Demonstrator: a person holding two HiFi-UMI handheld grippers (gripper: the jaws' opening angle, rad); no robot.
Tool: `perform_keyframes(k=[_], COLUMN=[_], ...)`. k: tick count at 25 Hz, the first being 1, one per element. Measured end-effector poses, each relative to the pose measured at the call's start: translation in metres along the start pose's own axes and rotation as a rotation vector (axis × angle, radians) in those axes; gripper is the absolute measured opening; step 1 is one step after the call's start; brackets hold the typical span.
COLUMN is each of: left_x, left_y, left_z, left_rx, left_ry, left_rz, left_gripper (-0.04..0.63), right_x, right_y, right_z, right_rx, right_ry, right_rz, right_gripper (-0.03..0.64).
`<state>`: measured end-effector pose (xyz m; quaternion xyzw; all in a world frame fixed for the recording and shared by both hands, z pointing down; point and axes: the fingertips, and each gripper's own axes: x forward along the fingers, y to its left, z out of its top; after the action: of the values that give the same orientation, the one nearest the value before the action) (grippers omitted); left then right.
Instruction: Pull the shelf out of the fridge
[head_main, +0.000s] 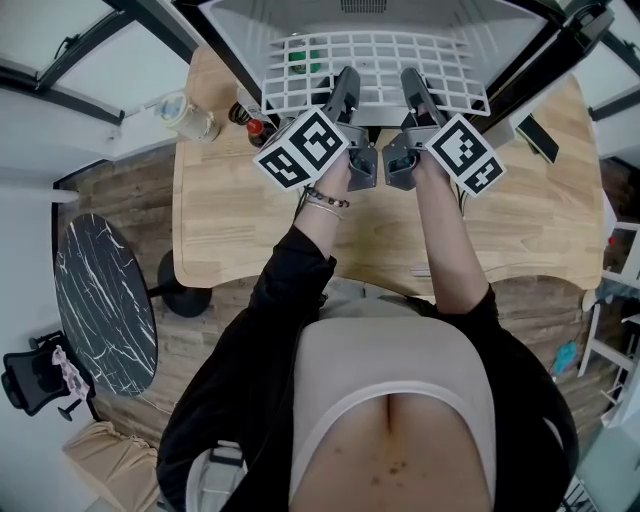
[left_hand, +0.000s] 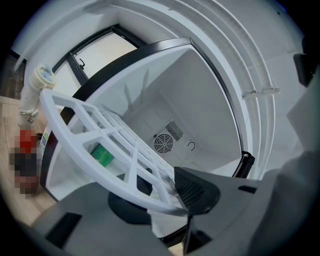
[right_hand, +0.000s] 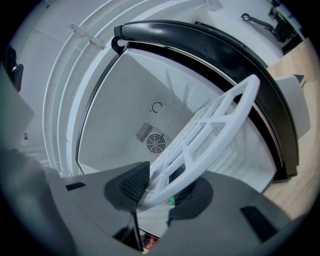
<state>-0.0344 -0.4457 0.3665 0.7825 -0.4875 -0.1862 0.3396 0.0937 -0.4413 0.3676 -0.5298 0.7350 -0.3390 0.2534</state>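
Observation:
A white grid shelf (head_main: 370, 70) sticks out of the small open fridge (head_main: 380, 20) on the wooden table, its front edge over the tabletop. My left gripper (head_main: 345, 92) is shut on the shelf's front rail (left_hand: 125, 187), left of the middle. My right gripper (head_main: 415, 92) is shut on the same rail (right_hand: 170, 192), right of the middle. Both grippers point level into the fridge. In both gripper views the rail runs between the dark pads, with the fridge's white interior and its round fan vent (left_hand: 163, 143) behind. A green item (head_main: 300, 66) shows through the grid.
A glass jar (head_main: 187, 117) and a dark bottle with a red cap (head_main: 248, 122) stand on the wooden table (head_main: 230, 220) left of the fridge. The fridge's black door frame (right_hand: 225, 50) rings the opening. A dark marble round table (head_main: 105, 300) is at lower left.

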Motion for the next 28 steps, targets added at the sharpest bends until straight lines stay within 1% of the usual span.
perform_keyframes(k=[28], left_x=[-0.016], left_y=[-0.005], left_z=[-0.005], left_rx=[-0.005], left_ry=[0.007], left_rz=[0.004], left_gripper=[0.141], right_x=[-0.016], right_y=[0.004], right_z=[-0.004], right_rx=[0.015], right_ry=[0.010], right_rz=[0.004], right_gripper=[0.135])
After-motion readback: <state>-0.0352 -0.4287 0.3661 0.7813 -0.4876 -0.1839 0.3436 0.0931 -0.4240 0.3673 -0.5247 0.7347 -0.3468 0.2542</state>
